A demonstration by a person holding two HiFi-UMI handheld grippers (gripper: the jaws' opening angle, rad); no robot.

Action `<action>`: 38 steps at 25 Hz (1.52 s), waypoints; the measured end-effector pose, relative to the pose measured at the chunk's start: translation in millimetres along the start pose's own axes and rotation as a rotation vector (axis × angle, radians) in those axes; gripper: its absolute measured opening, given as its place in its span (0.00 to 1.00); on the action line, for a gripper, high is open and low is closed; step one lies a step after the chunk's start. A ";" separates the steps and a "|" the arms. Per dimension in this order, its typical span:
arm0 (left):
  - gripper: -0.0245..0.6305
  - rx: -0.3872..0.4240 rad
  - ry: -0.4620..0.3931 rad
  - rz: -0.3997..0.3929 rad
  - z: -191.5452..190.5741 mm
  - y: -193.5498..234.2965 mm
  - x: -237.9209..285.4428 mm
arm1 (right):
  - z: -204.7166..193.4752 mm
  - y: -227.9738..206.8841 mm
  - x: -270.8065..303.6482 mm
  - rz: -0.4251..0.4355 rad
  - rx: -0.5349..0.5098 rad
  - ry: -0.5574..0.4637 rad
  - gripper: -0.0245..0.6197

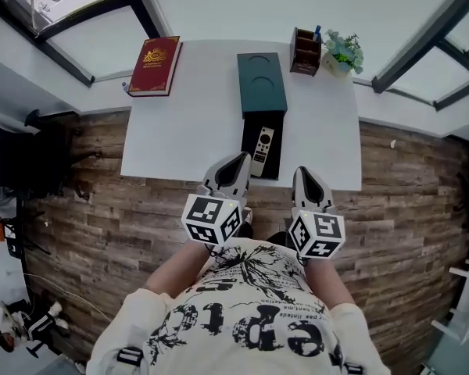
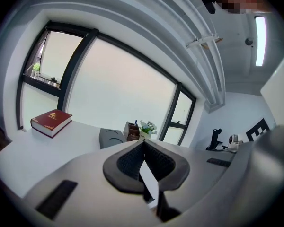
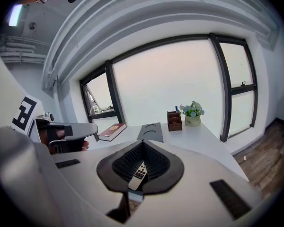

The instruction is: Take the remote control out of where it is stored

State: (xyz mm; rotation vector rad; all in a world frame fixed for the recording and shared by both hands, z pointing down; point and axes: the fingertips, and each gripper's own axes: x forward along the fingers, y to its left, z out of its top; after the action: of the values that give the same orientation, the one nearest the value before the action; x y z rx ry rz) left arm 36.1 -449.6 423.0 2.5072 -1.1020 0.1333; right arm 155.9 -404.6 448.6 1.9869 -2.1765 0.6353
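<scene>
Lying far ahead and to the left of the left gripper [image 1: 241, 161], a red book [image 1: 154, 66] bears a gold crest; its lettering is too small to read. Bare worktop [image 1: 180, 139] stretches from the book to these jaws, which are pressed together on nothing at the worktop's near edge. Just ahead of them, to their right, a dark green box [image 1: 262, 84] has its black tray [image 1: 276, 156] slid out toward the near edge. The remote control [image 1: 263, 148] lies lengthwise in the tray, its button marks unreadable. The right gripper [image 1: 305, 174] sits to the tray's right, jaws closed and empty, with clear worktop ahead. Far beyond stand a wooden pen holder [image 1: 304, 51] and a potted plant [image 1: 343, 51].
</scene>
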 end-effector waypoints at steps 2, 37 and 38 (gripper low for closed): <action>0.05 -0.014 0.029 0.027 -6.2 16.9 9.8 | -2.5 -3.1 12.9 -0.011 0.001 0.022 0.04; 0.43 -0.011 0.735 0.317 -192.5 63.5 134.3 | -116.1 -83.3 129.9 0.322 0.000 0.569 0.04; 0.43 -0.009 0.757 0.319 -195.0 64.4 134.9 | -116.5 -83.7 129.1 0.327 0.003 0.571 0.04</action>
State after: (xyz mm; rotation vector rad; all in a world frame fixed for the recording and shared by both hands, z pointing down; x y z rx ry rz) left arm 95.6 -505.0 654.8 1.9475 -1.1218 1.0563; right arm 199.4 -482.4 619.7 1.2336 -2.1196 1.0881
